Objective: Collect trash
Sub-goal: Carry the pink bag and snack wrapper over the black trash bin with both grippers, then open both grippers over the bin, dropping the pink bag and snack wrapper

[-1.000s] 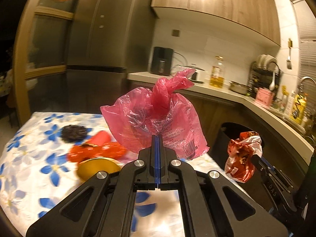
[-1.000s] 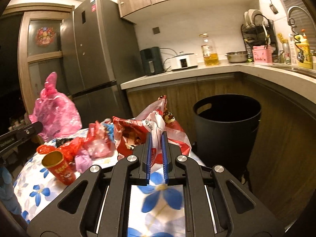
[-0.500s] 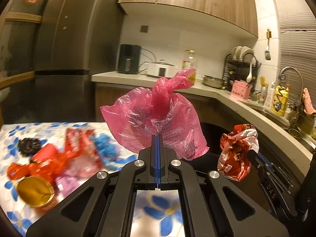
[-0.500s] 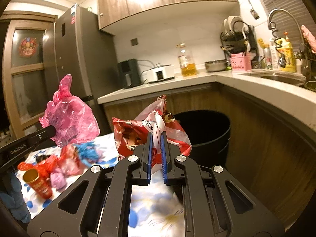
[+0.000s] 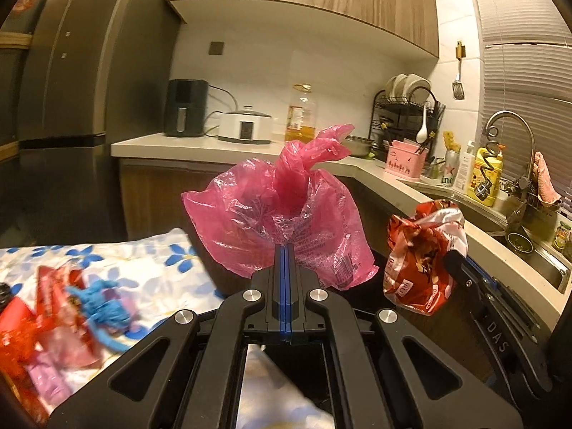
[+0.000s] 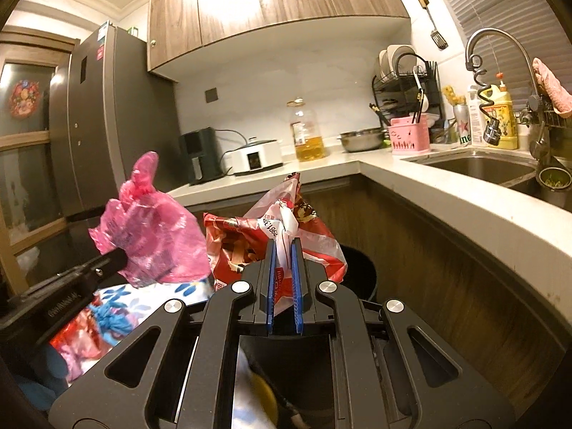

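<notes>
Two loads airborne: left claw (image 5: 285, 250) pinching crumpled pink plastic bag (image 5: 282, 211), right claw (image 6: 285, 250) clamping red-white snack wrapper (image 6: 271, 239). Carry both above round black bin (image 6: 359, 268); release only once inside rim.

A bottle of yellow oil (image 6: 309, 132) stands on the pale countertop (image 6: 411, 182), at the middle of its back run. Left of the bottle sit a white cooker (image 6: 255, 157) and a black appliance (image 6: 200, 159), with the tall grey fridge (image 6: 107, 114) beyond them. Right of the bottle come a steel bowl (image 6: 361, 139), a pink caddy (image 6: 410, 138), a black dish rack (image 6: 405, 82) and the sink (image 6: 479, 168) with its curved tap (image 6: 500, 41).
</notes>
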`<state>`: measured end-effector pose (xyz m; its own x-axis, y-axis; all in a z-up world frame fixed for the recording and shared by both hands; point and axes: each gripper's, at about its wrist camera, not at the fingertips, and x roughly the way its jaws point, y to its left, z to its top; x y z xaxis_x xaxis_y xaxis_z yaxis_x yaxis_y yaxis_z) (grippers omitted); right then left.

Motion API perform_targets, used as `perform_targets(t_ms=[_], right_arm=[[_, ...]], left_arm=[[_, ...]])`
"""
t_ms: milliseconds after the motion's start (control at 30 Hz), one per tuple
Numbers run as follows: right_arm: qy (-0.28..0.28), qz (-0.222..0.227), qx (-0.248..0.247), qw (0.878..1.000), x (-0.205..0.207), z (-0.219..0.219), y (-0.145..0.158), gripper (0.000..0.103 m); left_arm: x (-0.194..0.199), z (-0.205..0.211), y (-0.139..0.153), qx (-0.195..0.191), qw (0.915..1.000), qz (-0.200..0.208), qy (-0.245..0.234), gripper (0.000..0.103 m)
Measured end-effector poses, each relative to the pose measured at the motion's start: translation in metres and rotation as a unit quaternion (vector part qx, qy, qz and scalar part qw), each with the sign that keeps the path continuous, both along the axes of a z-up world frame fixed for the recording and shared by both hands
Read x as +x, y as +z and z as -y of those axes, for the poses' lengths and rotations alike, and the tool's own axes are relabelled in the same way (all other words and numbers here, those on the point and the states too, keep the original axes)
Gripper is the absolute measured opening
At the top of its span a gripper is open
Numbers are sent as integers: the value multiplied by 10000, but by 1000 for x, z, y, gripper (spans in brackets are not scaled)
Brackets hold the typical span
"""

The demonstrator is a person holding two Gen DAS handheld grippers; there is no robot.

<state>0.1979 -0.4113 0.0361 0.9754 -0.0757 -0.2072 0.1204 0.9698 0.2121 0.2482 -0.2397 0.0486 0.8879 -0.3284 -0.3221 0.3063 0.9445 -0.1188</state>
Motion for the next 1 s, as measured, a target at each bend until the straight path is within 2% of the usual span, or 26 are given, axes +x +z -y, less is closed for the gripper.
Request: perform_targets(t_ms=[367, 800, 1000], right_arm=[[-131, -89, -96, 9998, 39, 24, 3, 8], [-119, -300, -59, 9995, 74, 38, -14, 11], [-151, -436, -70, 9989, 82, 39, -22, 21]], left_arm=[[39, 32, -10, -66, 9996, -96, -269, 0], [72, 55, -28, -90, 9983, -248, -511, 0], [79, 62, -37, 17, 9976, -375, -578, 0]])
